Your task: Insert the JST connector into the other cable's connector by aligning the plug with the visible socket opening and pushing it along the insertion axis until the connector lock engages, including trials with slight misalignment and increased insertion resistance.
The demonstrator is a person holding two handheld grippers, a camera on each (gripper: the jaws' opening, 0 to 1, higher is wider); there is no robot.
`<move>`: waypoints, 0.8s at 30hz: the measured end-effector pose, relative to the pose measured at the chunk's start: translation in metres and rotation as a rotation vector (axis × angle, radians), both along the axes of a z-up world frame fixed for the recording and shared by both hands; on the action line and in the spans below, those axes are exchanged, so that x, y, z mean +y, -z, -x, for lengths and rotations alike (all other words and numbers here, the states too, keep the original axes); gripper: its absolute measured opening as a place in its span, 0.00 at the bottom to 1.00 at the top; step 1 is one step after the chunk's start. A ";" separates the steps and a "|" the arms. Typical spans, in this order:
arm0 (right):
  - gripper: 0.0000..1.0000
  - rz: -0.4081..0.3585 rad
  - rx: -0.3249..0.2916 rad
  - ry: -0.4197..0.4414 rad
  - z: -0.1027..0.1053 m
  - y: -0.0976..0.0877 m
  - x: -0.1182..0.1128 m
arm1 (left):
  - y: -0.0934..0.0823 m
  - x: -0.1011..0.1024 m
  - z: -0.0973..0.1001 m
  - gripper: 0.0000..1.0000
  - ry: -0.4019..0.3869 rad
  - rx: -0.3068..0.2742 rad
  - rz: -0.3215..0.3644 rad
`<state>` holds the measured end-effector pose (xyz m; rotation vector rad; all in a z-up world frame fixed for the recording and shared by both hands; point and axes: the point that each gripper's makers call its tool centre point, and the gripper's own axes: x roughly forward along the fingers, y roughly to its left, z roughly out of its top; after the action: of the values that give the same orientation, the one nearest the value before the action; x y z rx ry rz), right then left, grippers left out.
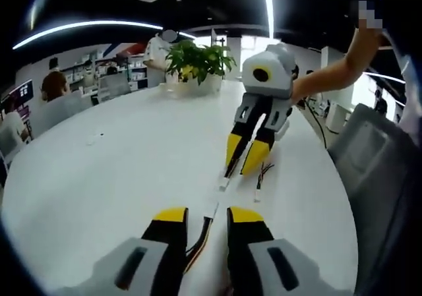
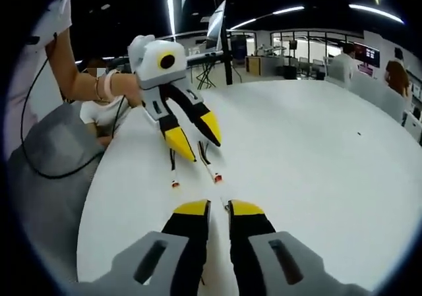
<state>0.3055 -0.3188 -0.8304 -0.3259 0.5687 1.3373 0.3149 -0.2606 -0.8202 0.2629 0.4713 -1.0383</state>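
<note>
So far the mating looks not yet done, as a judgement: the two cable ends lie close together on the round white tabletop (image 1: 99,177) but seem apart, with a gap between the small white plug housing (image 1: 224,183) at the tip of one lead and the end of the thin multicoloured wire bundle (image 1: 201,240) running back between the near jaws. In the left gripper view the left gripper (image 1: 208,217), black with yellow tips, has its jaws narrowly parted around that wire bundle; whether they actually pinch it I cannot tell. Beyond the plug housing, the right gripper (image 1: 242,159) points down toward the table, its yellow tips close together over the thin lead that ends in the housing, and a second short lead with a white end (image 1: 258,194) lies just beside it. In the right gripper view the right gripper (image 2: 218,209) shows a narrow gap with a thin wire at its inner edge, while the left gripper (image 2: 196,140) stands beyond two short leads with red-and-white ends (image 2: 216,177). What remains, I judge, is lining up plug and socket, pushing home and locking. As for containers, a white planter holding a leafy green plant (image 1: 198,62) stands at the table's far edge, well apart from the plug housing.
</note>
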 end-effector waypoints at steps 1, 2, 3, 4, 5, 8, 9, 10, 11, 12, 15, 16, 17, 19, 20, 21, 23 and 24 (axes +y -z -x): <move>0.11 0.006 -0.008 -0.004 -0.001 0.001 0.000 | 0.001 0.000 -0.001 0.15 0.002 0.000 -0.001; 0.11 0.024 -0.039 -0.026 -0.002 0.004 -0.002 | 0.003 0.000 -0.004 0.15 0.004 0.001 -0.003; 0.10 0.024 -0.043 -0.034 -0.001 0.005 -0.001 | 0.004 0.000 -0.005 0.15 0.008 -0.004 -0.009; 0.10 0.025 -0.041 -0.035 -0.001 0.005 -0.001 | 0.005 0.000 -0.005 0.15 0.010 -0.007 -0.012; 0.10 0.025 -0.041 -0.041 -0.001 0.006 -0.001 | 0.006 0.000 -0.005 0.15 0.015 -0.007 -0.015; 0.10 0.020 -0.050 -0.056 -0.001 0.005 0.002 | 0.010 0.000 -0.005 0.15 0.025 -0.014 -0.020; 0.10 0.020 -0.053 -0.061 -0.001 0.004 0.004 | 0.010 0.000 -0.004 0.15 0.034 -0.022 -0.024; 0.09 0.022 -0.055 -0.065 -0.001 0.004 0.005 | 0.010 0.000 -0.004 0.15 0.037 -0.024 -0.025; 0.09 0.026 -0.057 -0.070 0.000 0.005 0.006 | 0.011 0.000 -0.004 0.14 0.042 -0.027 -0.030; 0.08 0.030 -0.062 -0.078 0.000 0.005 0.006 | 0.011 0.000 -0.004 0.14 0.048 -0.033 -0.037; 0.07 0.059 -0.085 -0.095 -0.001 0.009 0.006 | 0.014 0.000 -0.005 0.13 0.057 -0.049 -0.061; 0.08 0.070 -0.090 -0.099 -0.001 0.010 0.006 | 0.016 -0.001 -0.005 0.14 0.056 -0.053 -0.075; 0.08 0.071 -0.090 -0.100 -0.001 0.010 0.005 | 0.018 -0.001 -0.005 0.14 0.056 -0.055 -0.081; 0.08 0.075 -0.095 -0.109 -0.002 0.010 0.005 | 0.018 -0.002 -0.004 0.14 0.062 -0.055 -0.080; 0.08 0.076 -0.097 -0.110 -0.003 0.010 0.005 | 0.018 -0.003 -0.003 0.13 0.066 -0.056 -0.078; 0.08 0.078 -0.098 -0.113 -0.003 0.010 0.005 | 0.017 -0.004 -0.003 0.13 0.068 -0.057 -0.077; 0.08 0.082 -0.100 -0.119 -0.003 0.010 0.005 | 0.016 -0.005 -0.004 0.12 0.070 -0.058 -0.068; 0.07 0.083 -0.100 -0.123 -0.003 0.010 0.005 | 0.015 -0.007 -0.004 0.12 0.065 -0.051 -0.057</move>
<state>0.3086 -0.3135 -0.8409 -0.4998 0.5277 1.4093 0.3185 -0.2673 -0.8356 0.3570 0.4492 -1.0795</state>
